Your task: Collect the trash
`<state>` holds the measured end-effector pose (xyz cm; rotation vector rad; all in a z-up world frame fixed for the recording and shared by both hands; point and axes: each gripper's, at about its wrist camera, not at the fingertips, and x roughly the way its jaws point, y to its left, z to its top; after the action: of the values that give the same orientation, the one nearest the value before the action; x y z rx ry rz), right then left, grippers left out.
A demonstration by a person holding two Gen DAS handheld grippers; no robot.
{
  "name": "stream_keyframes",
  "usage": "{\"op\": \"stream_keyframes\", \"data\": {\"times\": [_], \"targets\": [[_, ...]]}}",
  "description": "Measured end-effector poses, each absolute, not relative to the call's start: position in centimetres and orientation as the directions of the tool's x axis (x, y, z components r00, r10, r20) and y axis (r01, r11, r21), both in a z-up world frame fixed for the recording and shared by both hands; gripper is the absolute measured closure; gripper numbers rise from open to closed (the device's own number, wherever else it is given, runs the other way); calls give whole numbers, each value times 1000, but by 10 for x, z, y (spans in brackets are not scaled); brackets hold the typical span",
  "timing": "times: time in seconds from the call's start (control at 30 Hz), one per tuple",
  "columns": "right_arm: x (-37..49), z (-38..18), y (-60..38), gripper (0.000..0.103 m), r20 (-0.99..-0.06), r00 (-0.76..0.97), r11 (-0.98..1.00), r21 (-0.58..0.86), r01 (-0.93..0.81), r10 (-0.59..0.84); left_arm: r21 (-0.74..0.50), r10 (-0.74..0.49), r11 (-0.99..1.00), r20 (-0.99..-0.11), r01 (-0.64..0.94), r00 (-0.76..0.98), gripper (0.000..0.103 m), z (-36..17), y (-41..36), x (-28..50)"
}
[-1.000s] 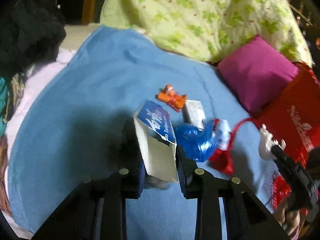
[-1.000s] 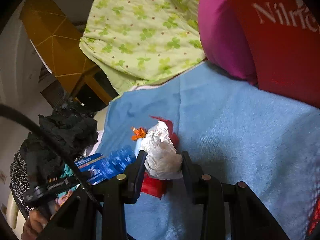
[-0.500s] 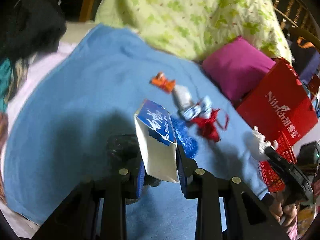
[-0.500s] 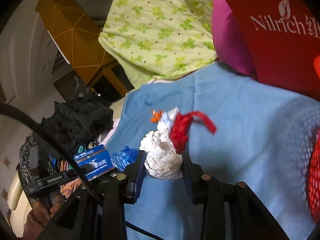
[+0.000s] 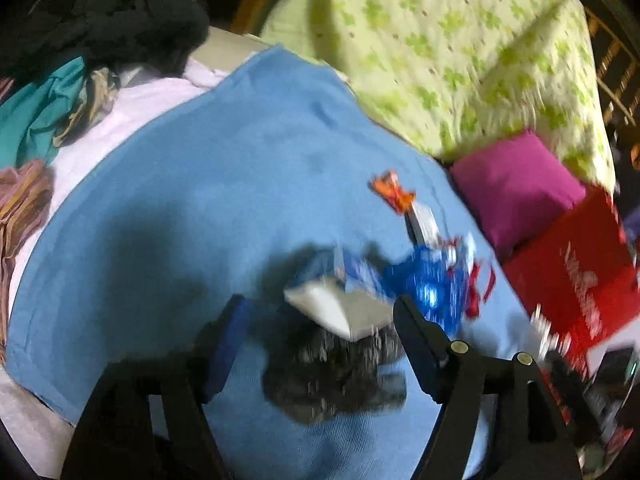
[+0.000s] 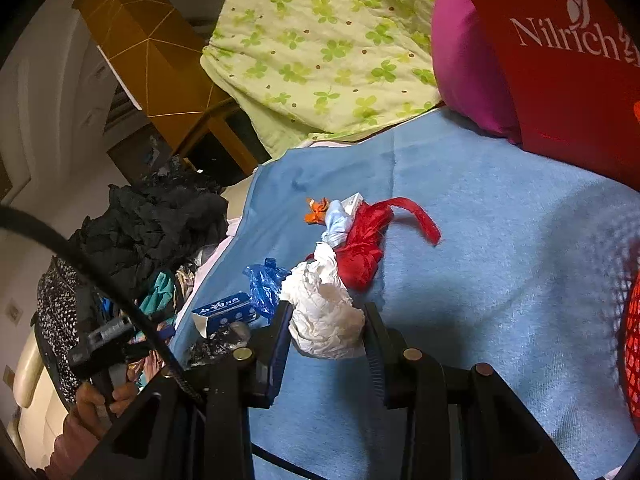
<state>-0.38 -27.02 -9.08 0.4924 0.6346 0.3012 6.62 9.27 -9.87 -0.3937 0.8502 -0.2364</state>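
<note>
My left gripper (image 5: 320,320) is open. The blue and white carton (image 5: 340,304) lies tilted between its fingers, loose, over a dark crumpled wrapper (image 5: 336,376) on the blue blanket (image 5: 200,208). The carton also shows in the right wrist view (image 6: 226,312). My right gripper (image 6: 326,320) is shut on a crumpled white paper ball (image 6: 326,316). Beyond lie a blue plastic bag (image 5: 432,284), a red bag (image 6: 364,248), an orange wrapper (image 5: 392,192) and a small white packet (image 5: 424,224).
A red mesh basket (image 6: 632,344) is at the right edge. A red paper bag (image 6: 560,60) and a magenta pillow (image 5: 516,188) stand at the back right. A green clover quilt (image 5: 460,52) lies behind. Dark clothes (image 6: 152,224) are piled at the left.
My left gripper has opened and let go of the carton, which has tipped over onto the blanket. My right gripper still holds the paper ball and has shifted slightly.
</note>
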Motion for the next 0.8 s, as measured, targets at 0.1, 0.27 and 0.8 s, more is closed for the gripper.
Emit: {"op": "stream_keyframes", "data": {"times": [0.1, 0.27, 0.8], "targets": [[-4, -91, -271, 66, -488, 769, 841, 529, -117, 414, -404, -392, 906, -682, 129, 618, 27, -109, 75, 45], [-3, -91, -271, 66, -490, 766, 842, 526, -120, 415, -277, -323, 945, -716, 174, 619, 20, -124, 48, 39], [-10, -83, -262, 66, -472, 800, 879, 457, -137, 370, -289, -438, 895, -721, 341, 537, 70, -132, -2, 30]]}}
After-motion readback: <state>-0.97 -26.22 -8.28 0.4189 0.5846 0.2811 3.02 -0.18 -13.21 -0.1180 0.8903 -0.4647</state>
